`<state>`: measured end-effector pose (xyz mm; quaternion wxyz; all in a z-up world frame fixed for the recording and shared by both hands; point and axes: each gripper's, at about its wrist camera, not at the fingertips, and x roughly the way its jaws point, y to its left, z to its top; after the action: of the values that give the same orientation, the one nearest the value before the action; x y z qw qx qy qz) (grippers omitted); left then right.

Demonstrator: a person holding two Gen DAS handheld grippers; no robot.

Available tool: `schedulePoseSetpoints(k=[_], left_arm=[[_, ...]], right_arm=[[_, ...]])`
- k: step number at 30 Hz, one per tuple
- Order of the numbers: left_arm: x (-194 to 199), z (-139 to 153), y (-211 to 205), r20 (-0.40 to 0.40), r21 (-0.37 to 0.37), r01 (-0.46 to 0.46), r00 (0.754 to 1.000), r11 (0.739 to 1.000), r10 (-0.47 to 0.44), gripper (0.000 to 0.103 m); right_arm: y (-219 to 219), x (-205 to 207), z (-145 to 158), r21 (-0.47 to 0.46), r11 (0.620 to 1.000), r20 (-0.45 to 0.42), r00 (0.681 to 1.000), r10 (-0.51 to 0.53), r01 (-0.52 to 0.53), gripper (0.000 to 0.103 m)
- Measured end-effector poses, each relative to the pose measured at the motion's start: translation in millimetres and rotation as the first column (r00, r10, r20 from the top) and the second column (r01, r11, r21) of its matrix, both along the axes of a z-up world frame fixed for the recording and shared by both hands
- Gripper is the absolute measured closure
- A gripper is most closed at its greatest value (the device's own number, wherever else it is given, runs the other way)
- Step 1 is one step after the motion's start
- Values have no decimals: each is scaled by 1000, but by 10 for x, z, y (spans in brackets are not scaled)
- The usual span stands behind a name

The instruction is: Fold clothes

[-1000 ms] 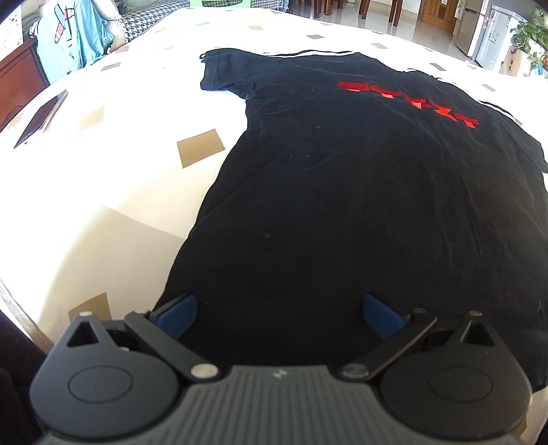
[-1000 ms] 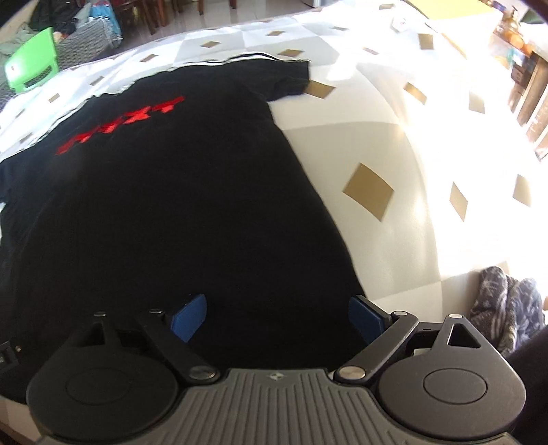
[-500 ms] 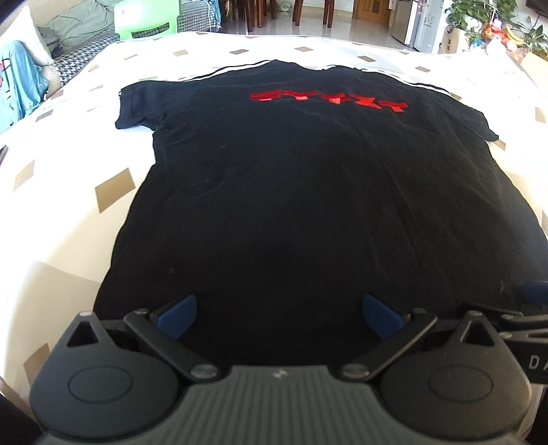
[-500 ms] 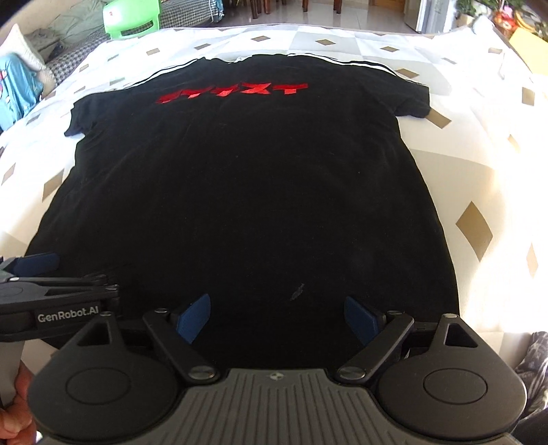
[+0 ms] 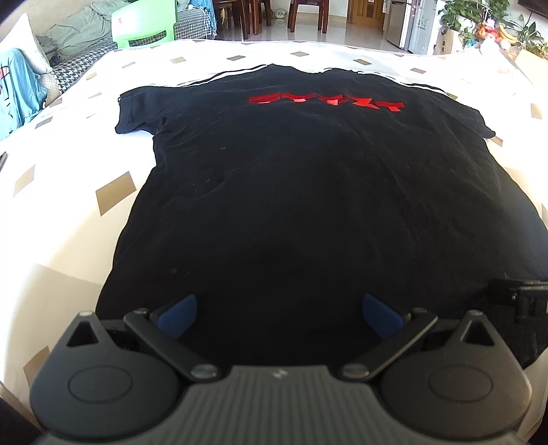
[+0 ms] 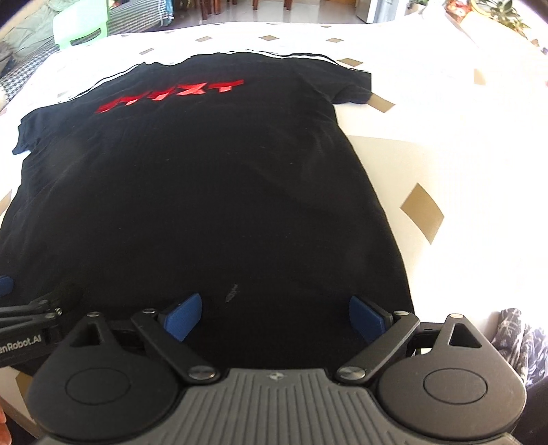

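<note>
A white cloth with tan diamond patches (image 5: 114, 192) covers the tabletop. Beyond its far edge stand a green plastic chair (image 5: 146, 24), a houndstooth-patterned cushion (image 5: 73, 70), dark wooden chairs (image 5: 304, 15) and leafy potted plants (image 5: 460, 13). A turquoise garment (image 5: 17, 92) hangs at the left edge, and a grey patterned cloth (image 6: 519, 337) lies at the near right corner.

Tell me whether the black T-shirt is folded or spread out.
Spread out. The black T-shirt lies flat on the patterned sheet, both sleeves extended and its red lettering showing; no fold has been made.
</note>
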<state>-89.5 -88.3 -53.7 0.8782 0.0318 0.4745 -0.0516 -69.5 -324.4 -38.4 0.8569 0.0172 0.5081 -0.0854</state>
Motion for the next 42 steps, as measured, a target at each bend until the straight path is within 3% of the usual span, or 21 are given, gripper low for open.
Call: schedulePoseSetpoints(k=[10, 20, 23, 29, 33, 42], left_arm=[[-5, 11, 185, -29, 1, -74, 997, 997, 74, 0], [36, 43, 240, -75, 9, -123, 990, 992, 123, 0], [31, 46, 245, -80, 6, -118, 990, 993, 118, 0], [-20, 36, 243, -67, 3, -114, 991, 994, 114, 0], [-35, 37, 238, -61, 2, -110, 992, 994, 110, 0], [-68, 38, 218, -47, 3, -106, 993, 994, 106, 0]], right_arm=[[-248, -16, -38, 59, 990, -32, 991, -126, 128, 5], [-299, -4, 6, 81, 986, -72, 987, -141, 147, 4], [-257, -37, 74, 57, 989, -47, 990, -133, 136, 5], [-83, 3, 214, 33, 999, -44, 999, -24, 26, 7], [80, 108, 319, 56, 992, -36, 993, 111, -109, 7], [408, 348, 238, 73, 927, -118, 920, 374, -368, 12]])
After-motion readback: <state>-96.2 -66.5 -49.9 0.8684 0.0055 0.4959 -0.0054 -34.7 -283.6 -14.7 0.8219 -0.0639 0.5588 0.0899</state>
